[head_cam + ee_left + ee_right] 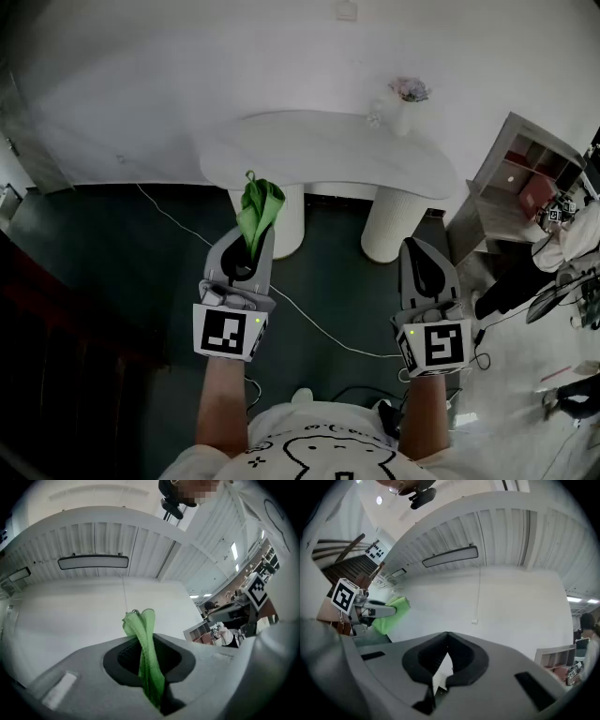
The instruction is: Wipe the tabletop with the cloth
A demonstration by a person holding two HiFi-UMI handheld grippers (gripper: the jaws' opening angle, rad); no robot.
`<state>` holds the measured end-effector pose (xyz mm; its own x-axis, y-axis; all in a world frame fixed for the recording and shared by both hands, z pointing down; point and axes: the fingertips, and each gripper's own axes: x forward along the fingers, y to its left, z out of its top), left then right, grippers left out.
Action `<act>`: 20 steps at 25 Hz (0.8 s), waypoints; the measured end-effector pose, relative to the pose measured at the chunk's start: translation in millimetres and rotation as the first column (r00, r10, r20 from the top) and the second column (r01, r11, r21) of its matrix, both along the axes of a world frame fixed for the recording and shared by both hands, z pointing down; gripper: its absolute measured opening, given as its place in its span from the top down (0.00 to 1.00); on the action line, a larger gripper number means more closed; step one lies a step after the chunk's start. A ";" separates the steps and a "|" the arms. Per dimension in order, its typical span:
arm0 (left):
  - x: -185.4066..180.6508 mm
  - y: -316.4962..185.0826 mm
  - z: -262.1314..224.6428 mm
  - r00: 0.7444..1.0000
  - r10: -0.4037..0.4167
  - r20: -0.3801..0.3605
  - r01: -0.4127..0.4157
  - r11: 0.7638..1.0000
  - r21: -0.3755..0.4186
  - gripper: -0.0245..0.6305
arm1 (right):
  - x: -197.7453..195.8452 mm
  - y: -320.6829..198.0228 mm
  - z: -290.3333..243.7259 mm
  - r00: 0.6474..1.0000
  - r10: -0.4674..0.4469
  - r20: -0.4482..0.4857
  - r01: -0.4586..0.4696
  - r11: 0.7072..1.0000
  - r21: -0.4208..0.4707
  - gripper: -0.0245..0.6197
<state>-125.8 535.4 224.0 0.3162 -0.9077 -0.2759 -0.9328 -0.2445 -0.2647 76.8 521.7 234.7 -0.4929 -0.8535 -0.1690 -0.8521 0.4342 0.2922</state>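
A green cloth (259, 208) sticks up out of my left gripper (253, 246), which is shut on it and held in the air in front of the white curved table (309, 150), short of its near edge. In the left gripper view the cloth (147, 654) runs folded between the jaws of the left gripper (146, 641). My right gripper (420, 247) hangs level with it to the right, shut with nothing in it; its tips meet in the right gripper view (447, 634). That view also catches the cloth (392, 614) at the left.
A small vase of flowers (405, 101) stands at the table's far right. A low open shelf unit (521, 178) sits right of the table. A white cable (309, 321) trails over the dark floor (122, 272) between me and the two thick table legs (390, 223).
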 end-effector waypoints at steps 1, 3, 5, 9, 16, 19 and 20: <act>-0.6 -1.6 1.4 1.000 -0.001 0.003 0.001 1.000 -0.001 0.89 | 1.0 -1.6 1.1 1.000 0.002 -0.004 -0.002 1.000 0.003 0.96; -1.1 -5.3 4.7 1.000 -0.003 0.007 0.003 1.000 -0.004 0.89 | 4.5 -4.6 3.9 1.000 0.006 -0.011 -0.006 1.000 0.009 0.96; -1.9 -9.2 8.5 1.000 -0.008 0.007 0.008 1.000 -0.004 0.89 | 9.2 -7.5 7.8 1.000 0.010 -0.017 -0.010 1.000 0.009 0.96; -26.3 -13.5 10.1 0.999 -0.037 0.002 0.037 0.999 0.015 0.89 | -2.5 -17.3 16.0 1.000 -0.001 -0.024 0.001 1.000 -0.014 0.96; -90.8 -20.8 2.9 0.993 -0.118 -0.015 0.118 0.993 0.015 0.89 | -42.6 -42.7 -3.8 0.999 -0.043 0.027 0.043 0.999 0.011 0.96; -108.9 -31.1 4.5 0.987 -0.160 -0.017 0.160 0.987 0.015 0.89 | -51.3 -63.2 -3.3 0.997 -0.064 0.031 0.063 0.998 0.020 0.96; -115.0 -35.8 5.6 0.984 -0.177 -0.016 0.177 0.984 0.014 0.89 | -54.0 -71.7 -1.4 0.997 -0.067 0.027 0.066 0.998 0.019 0.96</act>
